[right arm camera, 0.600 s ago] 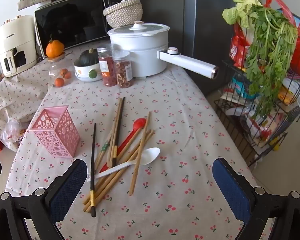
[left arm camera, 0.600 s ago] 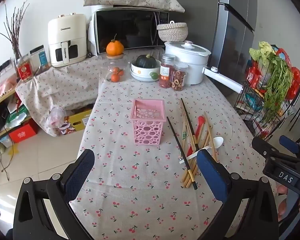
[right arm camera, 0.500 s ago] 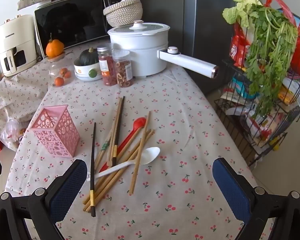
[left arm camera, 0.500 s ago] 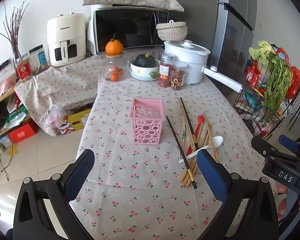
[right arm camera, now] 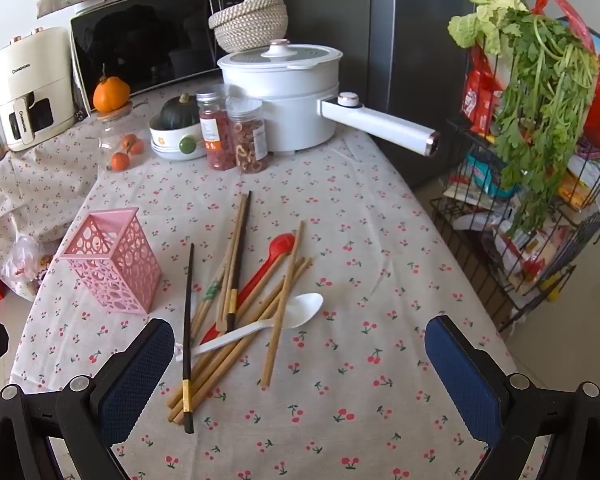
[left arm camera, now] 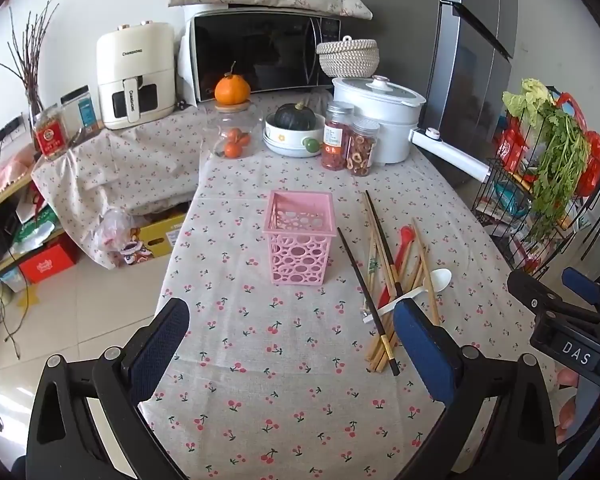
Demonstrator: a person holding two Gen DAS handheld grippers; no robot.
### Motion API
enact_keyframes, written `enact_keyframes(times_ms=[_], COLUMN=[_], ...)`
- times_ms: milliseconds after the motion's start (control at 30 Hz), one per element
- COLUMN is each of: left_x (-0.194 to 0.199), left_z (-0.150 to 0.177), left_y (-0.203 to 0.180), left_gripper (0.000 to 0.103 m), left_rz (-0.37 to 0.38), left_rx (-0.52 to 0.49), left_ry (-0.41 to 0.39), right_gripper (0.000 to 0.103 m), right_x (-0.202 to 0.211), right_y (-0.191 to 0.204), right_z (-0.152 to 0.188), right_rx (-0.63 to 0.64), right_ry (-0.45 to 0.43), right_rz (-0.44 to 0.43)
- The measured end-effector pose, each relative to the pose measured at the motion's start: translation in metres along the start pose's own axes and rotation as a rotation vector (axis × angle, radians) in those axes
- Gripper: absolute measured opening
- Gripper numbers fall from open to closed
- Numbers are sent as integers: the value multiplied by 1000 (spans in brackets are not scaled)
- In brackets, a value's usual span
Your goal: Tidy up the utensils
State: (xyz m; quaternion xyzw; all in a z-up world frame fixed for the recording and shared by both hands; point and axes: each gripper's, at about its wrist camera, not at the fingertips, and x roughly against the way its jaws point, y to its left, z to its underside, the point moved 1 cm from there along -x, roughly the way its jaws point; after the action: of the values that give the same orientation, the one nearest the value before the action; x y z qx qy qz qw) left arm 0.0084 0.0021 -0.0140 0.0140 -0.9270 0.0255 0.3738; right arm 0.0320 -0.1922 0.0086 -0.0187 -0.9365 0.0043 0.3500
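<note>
My left tool (left arm camera: 292, 354) is open, its two blue pads spread wide above the near part of the table (left arm camera: 284, 408), and nothing sits between them. My right tool (right arm camera: 300, 380) is likewise open and empty, held above the near edge of the table; in the left wrist view its black body (left arm camera: 568, 340) shows at the right margin.

The pink holder (left arm camera: 299, 237) stands upright on the cherry-print cloth, left of the loose utensils and apart from them. Its top is open; I cannot tell whether anything lies at the bottom.

The utensils lie in one overlapping pile to the right of the holder:
- Wooden chopsticks (right arm camera: 286, 304) lie fanned out, several crossing one another.
- One dark chopstick (right arm camera: 187, 336) lies nearest the holder, its gold-banded end pointing toward me.
- A second dark chopstick (right arm camera: 239, 256) lies among the wooden ones.
- A red spoon (right arm camera: 276, 252) lies partly under the chopsticks, bowl end away from me.
- A white spoon (right arm camera: 300, 308) lies across the pile, bowl to the right.

At the far end of the table stand a white pot (right arm camera: 284, 92) with a long handle, two jars (right arm camera: 236, 136), a bowl holding a dark squash (right arm camera: 178, 136) and a microwave (left arm camera: 260, 56).
</note>
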Motion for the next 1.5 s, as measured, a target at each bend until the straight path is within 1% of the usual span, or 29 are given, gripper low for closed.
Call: enact_keyframes(times_ms=[1500], left_x=[1], left_z=[-2], left_y=[-2], left_gripper=[103], left_rz=[1], left_rx=[-7], left_ry=[-3], right_gripper=[103], right_x=[-1], right_y=[3], right_z=[1], right_rx=[-3], right_ry=[4], right_rz=[-5])
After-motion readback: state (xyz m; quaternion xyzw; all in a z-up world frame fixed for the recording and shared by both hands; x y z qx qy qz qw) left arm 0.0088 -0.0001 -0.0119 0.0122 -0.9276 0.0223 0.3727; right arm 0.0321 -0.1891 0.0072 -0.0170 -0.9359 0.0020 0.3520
